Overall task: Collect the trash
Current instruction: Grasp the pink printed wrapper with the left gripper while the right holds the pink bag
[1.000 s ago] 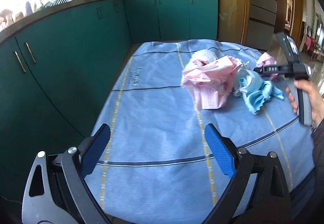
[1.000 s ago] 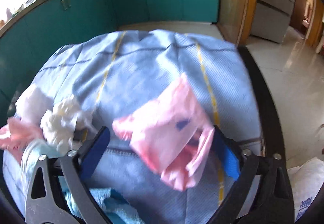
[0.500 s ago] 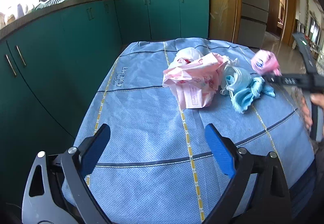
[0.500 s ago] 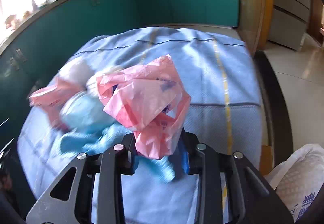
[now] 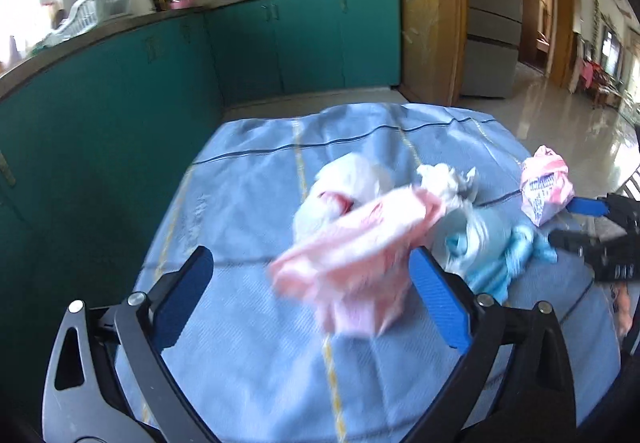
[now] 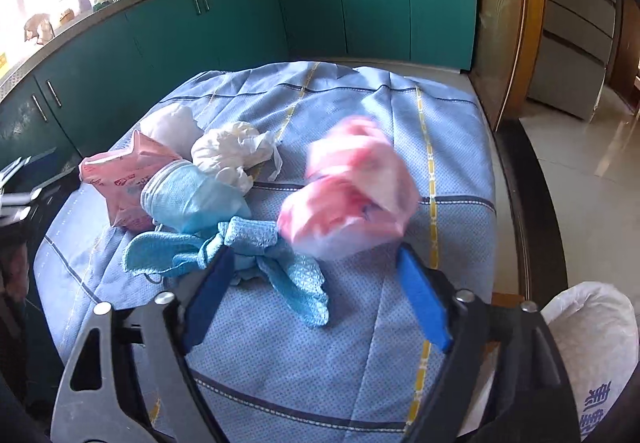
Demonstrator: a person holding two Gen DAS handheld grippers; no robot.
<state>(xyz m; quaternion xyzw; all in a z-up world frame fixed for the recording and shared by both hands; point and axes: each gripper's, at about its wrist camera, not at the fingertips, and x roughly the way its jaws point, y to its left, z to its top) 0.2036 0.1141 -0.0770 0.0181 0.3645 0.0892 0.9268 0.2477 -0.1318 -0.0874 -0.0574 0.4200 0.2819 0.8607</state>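
Note:
A pile of trash lies on the blue-clothed table (image 6: 360,371). My left gripper (image 5: 312,299) is open, and a blurred pink plastic bag (image 5: 360,251) lies between and just beyond its fingers. Behind it are a white bag (image 5: 348,179), a crumpled white tissue (image 5: 448,179), and blue masks and cloth (image 5: 496,247). My right gripper (image 6: 316,299) is open. A blurred small pink bag (image 6: 352,195) sits just ahead of its fingers, loose. In the left wrist view that bag (image 5: 546,187) is by the right gripper's tip.
Teal kitchen cabinets (image 6: 240,19) curve around the table's left and far sides. A white sack (image 6: 592,355) stands on the floor at the table's right edge. A wooden door frame (image 5: 436,15) and a grey fridge (image 5: 492,11) are beyond the table.
My right gripper was shut on the small pink bag; now it is open and the bag is loose in front of it. My left gripper has moved forward to the large pink bag.

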